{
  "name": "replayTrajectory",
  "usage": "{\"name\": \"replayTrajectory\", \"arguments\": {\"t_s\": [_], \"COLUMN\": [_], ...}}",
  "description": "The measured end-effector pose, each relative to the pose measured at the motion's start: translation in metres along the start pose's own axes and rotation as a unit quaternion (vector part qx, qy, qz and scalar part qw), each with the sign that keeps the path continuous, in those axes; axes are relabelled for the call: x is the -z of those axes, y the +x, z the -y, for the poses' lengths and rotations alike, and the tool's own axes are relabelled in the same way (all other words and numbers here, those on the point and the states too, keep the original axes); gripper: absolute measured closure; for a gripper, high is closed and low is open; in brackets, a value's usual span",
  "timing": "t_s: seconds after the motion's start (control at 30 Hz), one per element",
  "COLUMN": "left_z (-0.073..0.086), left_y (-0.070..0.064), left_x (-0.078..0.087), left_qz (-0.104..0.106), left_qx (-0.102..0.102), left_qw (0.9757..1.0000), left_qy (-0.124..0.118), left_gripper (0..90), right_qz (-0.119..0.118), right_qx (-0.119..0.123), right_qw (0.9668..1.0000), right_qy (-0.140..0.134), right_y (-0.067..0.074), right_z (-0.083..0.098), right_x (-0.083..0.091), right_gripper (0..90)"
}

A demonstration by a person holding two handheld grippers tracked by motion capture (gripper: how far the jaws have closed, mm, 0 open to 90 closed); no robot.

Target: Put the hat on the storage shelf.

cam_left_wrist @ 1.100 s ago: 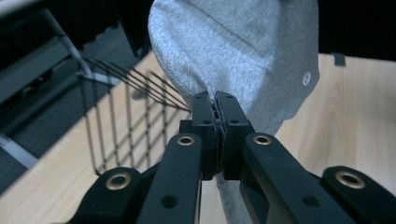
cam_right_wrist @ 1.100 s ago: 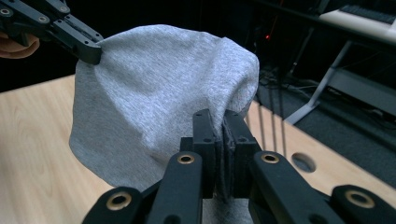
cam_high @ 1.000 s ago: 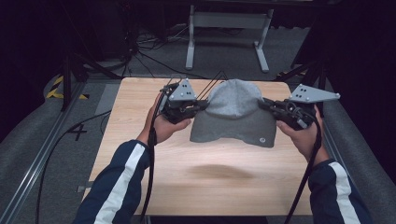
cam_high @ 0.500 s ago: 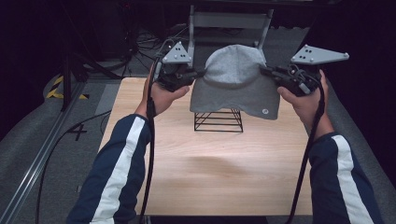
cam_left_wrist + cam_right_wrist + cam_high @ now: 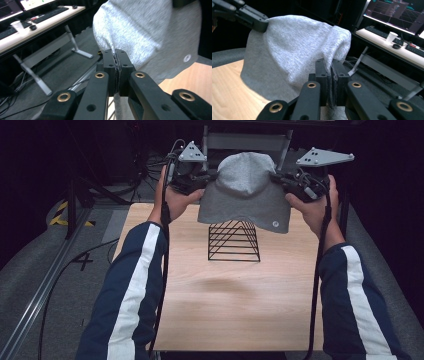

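Item: grey knit hat (image 5: pixel 243 195), soft fabric, with a small round pale tag (image 5: pixel 274 223) near its lower right edge. Position: held in the air above the far part of the worktop (image 5: pixel 225 305), stretched between the two tongs, not touching the wood. Its lower edge hangs just over the tip of the wire stand.

Item: left tongs (image 5: pixel 206 179), in the person's left hand (image 5: pixel 175 200). Jaws pressed together on the hat's left edge; in the left gripper view (image 5: pixel 116 53) a thin fold of grey cloth is pinched between them. Grey three-cornered plate on top, cable trailing down past the sleeve.

Item: right tongs (image 5: pixel 278 177), in the right hand (image 5: pixel 312 207). Jaws clamped on the hat's right edge; the right gripper view (image 5: pixel 331 65) shows fabric squeezed in the narrow gap, with the left tongs (image 5: pixel 260 23) at the far side of the hat (image 5: pixel 292 50).

Item: black wire stand (image 5: pixel 234 241), pyramid-shaped with horizontal rungs, standing upright on the worktop directly under the hat. Whether the hat brushes its tip is hard to tell from above.

Item: worktop, light wood. A faint shadow lies at its middle.

Surroundings: a desk (image 5: pixel 37 27) with keyboards and a white cup (image 5: pixel 17 25) beyond the worktop; grey floor with cables.
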State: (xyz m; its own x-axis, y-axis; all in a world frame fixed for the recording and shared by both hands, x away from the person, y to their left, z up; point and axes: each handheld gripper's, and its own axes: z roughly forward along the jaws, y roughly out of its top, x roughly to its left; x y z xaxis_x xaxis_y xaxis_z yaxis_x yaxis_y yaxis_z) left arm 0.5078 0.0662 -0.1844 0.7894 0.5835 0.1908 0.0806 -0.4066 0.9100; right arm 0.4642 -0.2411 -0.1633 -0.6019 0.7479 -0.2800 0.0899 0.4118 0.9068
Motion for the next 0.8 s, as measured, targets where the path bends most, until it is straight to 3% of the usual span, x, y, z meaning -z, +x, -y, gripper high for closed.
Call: {"name": "replayTrajectory", "arguments": {"t_s": [0.17, 0.4, 0.5, 0.6, 0.8], "left_z": [0.009, 0.025, 0.028, 0.032, 0.036], "left_y": [0.009, 0.011, 0.010, 0.008, -0.001], "left_x": [-0.016, -0.026, -0.024, -0.021, -0.012], "left_qz": [0.008, 0.018, 0.014, 0.021, 0.032], "left_qx": [0.014, 0.029, 0.026, 0.038, 0.028], "left_qw": [0.9998, 0.9994, 0.9995, 0.9991, 0.9990], "left_qy": [0.008, 0.010, 0.009, -0.001, -0.009], "left_gripper": [88.1, 88.1, 88.1, 88.1, 88.1], "right_qz": [0.012, 0.007, 0.002, -0.005, -0.017], "right_qx": [-0.009, -0.022, -0.024, -0.027, -0.027], "right_qw": [0.9998, 0.9995, 0.9994, 0.9993, 0.9993], "right_qy": [0.010, 0.022, 0.025, 0.025, 0.019], "right_y": [-0.011, -0.018, -0.017, -0.014, -0.011], "right_z": [0.002, 0.017, 0.023, 0.028, 0.032], "right_x": [-0.011, -0.019, -0.019, -0.017, -0.009], "right_gripper": [85.6, 85.7, 85.6, 85.6, 85.6]}}
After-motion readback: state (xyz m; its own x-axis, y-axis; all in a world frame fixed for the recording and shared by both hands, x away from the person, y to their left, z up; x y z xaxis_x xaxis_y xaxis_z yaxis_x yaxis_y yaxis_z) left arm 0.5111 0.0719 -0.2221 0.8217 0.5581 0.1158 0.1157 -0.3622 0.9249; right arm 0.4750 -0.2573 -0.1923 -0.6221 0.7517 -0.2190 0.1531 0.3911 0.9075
